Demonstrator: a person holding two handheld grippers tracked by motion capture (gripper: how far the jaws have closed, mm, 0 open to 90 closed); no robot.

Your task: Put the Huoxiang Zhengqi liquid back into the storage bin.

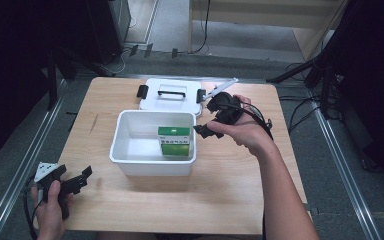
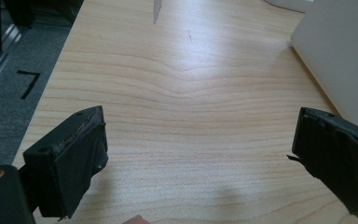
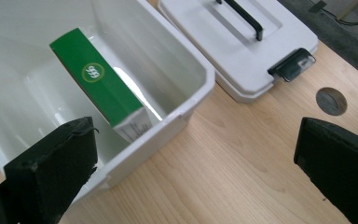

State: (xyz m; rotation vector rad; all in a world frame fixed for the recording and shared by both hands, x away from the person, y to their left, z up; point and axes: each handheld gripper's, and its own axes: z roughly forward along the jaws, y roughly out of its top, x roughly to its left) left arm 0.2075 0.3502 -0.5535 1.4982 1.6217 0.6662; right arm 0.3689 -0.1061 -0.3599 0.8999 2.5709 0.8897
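Note:
A white plastic bin [image 1: 152, 166] stands in the middle of the wooden table [image 1: 220, 192]. Inside it a green box [image 1: 174, 140] leans against the right wall. In the right gripper view the green box [image 3: 98, 84] lies tilted in the bin [image 3: 200, 79]. My right gripper [image 1: 206, 117] hovers just off the bin's right rim, open with nothing between its jaws; the right gripper view shows the gripper [image 3: 196, 172] above bare wood. My left gripper [image 1: 82, 179] rests at the table's front left corner, open and empty; the left gripper view has the gripper [image 2: 200, 158] over bare table.
The bin's white lid [image 1: 170, 95], with a black handle and black latches, lies flat behind the bin; the lid [image 3: 223, 42] is close to the bin's rim. A round hole [image 3: 331, 101] marks the tabletop. The bin's wall [image 2: 340, 56] stands right of the left gripper.

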